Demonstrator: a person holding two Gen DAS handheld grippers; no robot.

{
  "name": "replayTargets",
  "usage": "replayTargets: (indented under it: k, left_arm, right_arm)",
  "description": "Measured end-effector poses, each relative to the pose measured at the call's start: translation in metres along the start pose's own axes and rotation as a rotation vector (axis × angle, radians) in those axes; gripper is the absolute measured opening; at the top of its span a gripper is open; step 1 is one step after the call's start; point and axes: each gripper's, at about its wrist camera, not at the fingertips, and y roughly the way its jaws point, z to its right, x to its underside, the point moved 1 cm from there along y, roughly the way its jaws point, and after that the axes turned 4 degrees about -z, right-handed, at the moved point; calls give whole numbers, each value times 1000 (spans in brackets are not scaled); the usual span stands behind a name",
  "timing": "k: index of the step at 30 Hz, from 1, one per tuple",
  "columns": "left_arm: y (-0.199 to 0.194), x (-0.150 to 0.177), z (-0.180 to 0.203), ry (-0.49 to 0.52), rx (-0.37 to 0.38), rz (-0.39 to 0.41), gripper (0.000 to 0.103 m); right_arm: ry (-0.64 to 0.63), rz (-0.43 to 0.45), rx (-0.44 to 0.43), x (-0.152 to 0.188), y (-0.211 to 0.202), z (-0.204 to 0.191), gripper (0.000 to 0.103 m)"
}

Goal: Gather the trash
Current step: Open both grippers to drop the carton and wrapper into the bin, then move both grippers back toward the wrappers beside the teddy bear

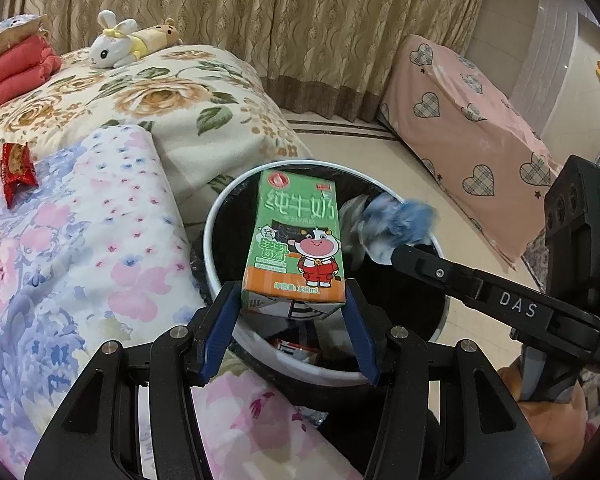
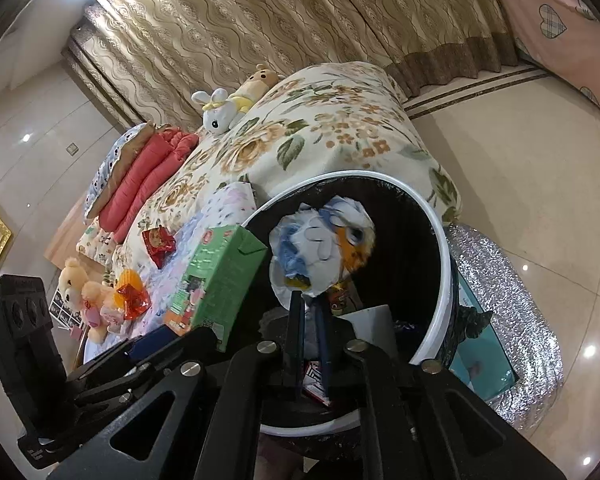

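Note:
A green and orange milk carton [image 1: 296, 232] hangs over the white-rimmed black trash bin [image 1: 210, 236], and my left gripper [image 1: 292, 292] is shut on its lower end with the blue pads pressing both sides. From the right, my right gripper [image 1: 396, 250] reaches over the bin, shut on a crumpled blue, white and orange wrapper [image 1: 396, 220]. In the right wrist view the wrapper [image 2: 324, 244] sits at the tips of the right gripper [image 2: 310, 292] above the bin's opening [image 2: 444, 248]. The carton [image 2: 216, 276] is just to its left.
Red snack wrappers [image 1: 18, 168] and an orange one [image 2: 132, 296] lie on the floral bedding beside the bin. Plush toys [image 1: 112, 44] rest farther back. Some trash [image 1: 296, 350] lies inside the bin. A silver glittery bag [image 2: 500, 280] stands against it on the tiled floor.

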Motion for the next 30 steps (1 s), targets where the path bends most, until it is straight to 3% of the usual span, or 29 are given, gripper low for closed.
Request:
replayTargets:
  k: [6,14,19,30]
  left_arm:
    - [-2,2,-4,-22,3,1,53]
    - [-18,10,-23,-81,-1,25,54]
    - [-31,21,-39,-118,-15,43,58]
    - [-55,56,-96,-247,-72,56,59]
  right_arm:
    - [19,7,2,-1,-1,2,14]
    - [15,15,-9,1,-4,-6,55]
    - [-18,16,-24,5,-4,-22,71]
    - [-96,-2,-55,17,7,-65,81]
